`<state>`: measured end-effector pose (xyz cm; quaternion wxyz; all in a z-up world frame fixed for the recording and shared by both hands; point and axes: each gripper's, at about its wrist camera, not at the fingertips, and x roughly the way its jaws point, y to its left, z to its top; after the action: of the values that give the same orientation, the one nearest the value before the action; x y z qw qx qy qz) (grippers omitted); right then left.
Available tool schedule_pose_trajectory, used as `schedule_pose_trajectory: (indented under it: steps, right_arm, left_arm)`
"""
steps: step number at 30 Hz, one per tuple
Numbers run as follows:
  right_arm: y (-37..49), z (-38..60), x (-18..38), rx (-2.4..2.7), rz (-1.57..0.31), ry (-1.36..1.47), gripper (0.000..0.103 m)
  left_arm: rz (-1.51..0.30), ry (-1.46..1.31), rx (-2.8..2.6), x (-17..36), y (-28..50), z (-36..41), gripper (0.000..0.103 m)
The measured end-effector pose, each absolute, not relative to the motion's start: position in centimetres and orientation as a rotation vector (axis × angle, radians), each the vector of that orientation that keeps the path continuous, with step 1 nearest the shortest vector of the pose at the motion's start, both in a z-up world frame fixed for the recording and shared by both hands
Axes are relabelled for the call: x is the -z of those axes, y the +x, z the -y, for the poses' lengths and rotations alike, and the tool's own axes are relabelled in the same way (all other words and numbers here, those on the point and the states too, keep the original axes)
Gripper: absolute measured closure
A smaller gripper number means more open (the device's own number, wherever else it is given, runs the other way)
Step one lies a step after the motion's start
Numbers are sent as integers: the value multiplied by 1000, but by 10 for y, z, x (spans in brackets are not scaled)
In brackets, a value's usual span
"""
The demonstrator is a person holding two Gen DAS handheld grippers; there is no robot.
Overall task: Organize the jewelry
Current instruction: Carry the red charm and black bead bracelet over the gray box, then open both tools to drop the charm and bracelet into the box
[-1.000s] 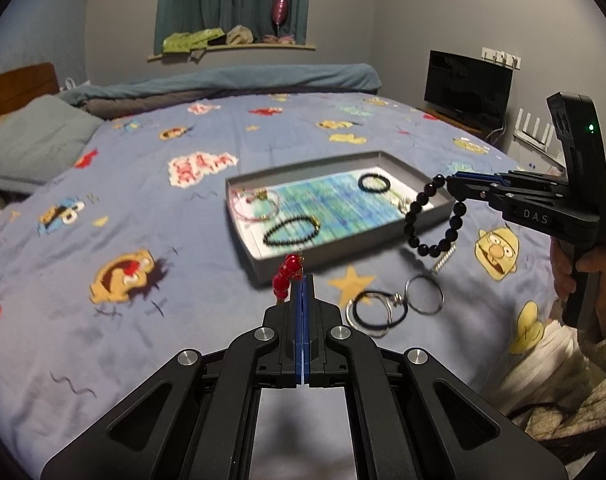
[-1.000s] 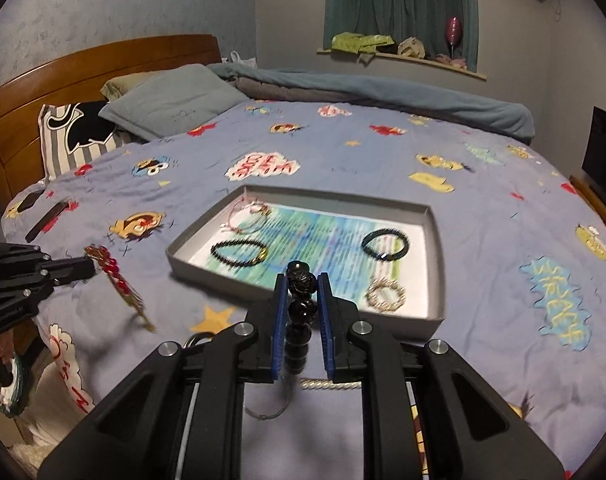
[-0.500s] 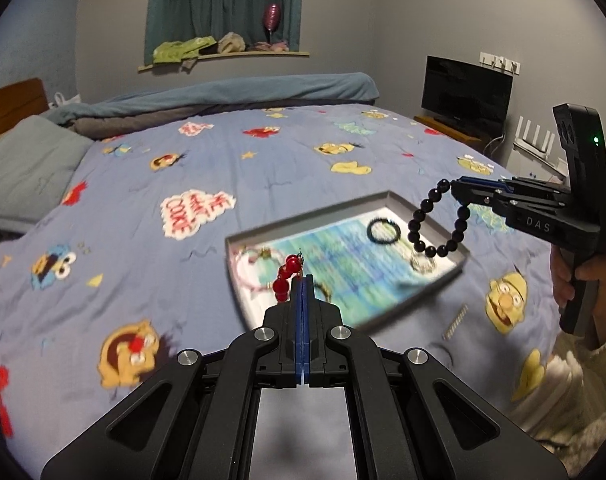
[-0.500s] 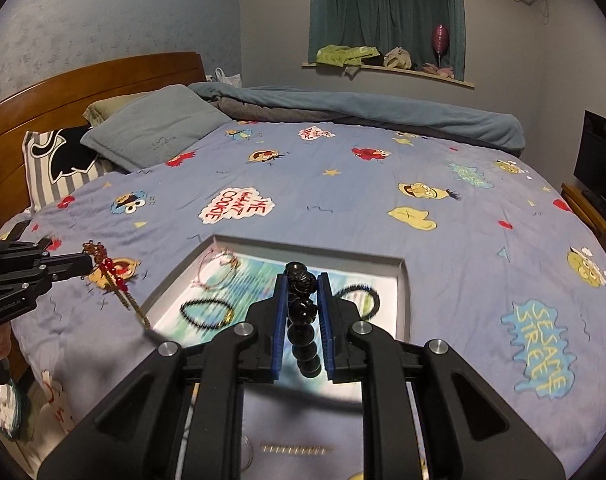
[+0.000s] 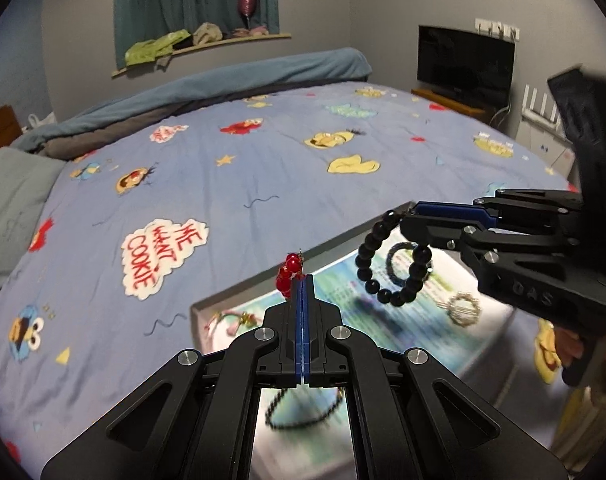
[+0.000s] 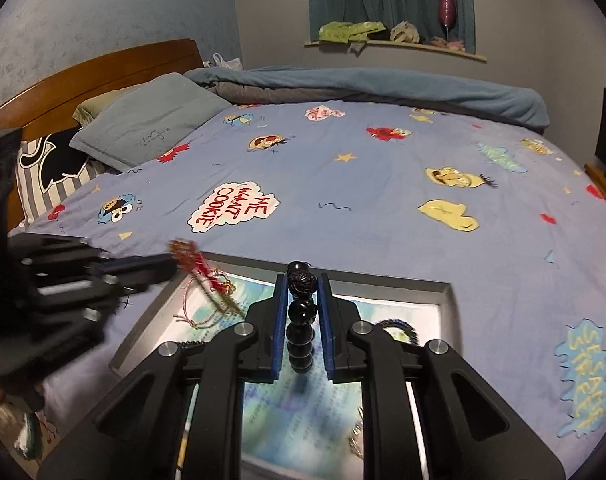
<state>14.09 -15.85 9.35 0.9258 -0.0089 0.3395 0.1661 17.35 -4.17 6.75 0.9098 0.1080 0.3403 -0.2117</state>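
The left gripper (image 5: 301,280) is seen with its jaws pressed together on a red bead piece (image 5: 287,274), pinched at one end so that its gold tassel hangs free over the tray, as the right wrist view shows. Just beside it, the right gripper (image 6: 301,292) is clamped on a black bead bracelet (image 5: 391,260), gripped by a single large bead so the loop dangles clear below the jaws. Both grippers are held tilted downward over the grey tray (image 6: 439,292), side by side and apart, which suggests a drop into it is being lined up. Bracelets are already laid out in the tray: a dark one (image 5: 399,250), a pale ring (image 5: 461,308), a pink cord (image 6: 195,304). Beyond, the cartoon-printed bed (image 5: 263,184) is spread wide.
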Motion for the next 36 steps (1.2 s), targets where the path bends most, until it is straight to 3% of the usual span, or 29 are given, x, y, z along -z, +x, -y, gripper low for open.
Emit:
schedule_pose_trajectory:
  steps: [19, 27, 33, 35, 36]
  right_arm:
    - [184, 161, -33, -267, -939, -25, 88]
    - [178, 161, -23, -256, -958, -37, 88]
    - [170, 164, -29, -260, -931, -34, 67]
    - [166, 165, -31, -258, -924, -40, 67]
    - [164, 166, -32, -257, -920, -41, 67]
  left_arm:
    - [-884, 192, 398, -4, 220, 31, 102]
    - [-914, 229, 418, 7, 221, 44, 102]
    - [-931, 237, 416, 14, 218, 45, 101]
    - [-933, 220, 414, 13, 216, 44, 93]
    - [-930, 215, 410, 12, 214, 43, 81]
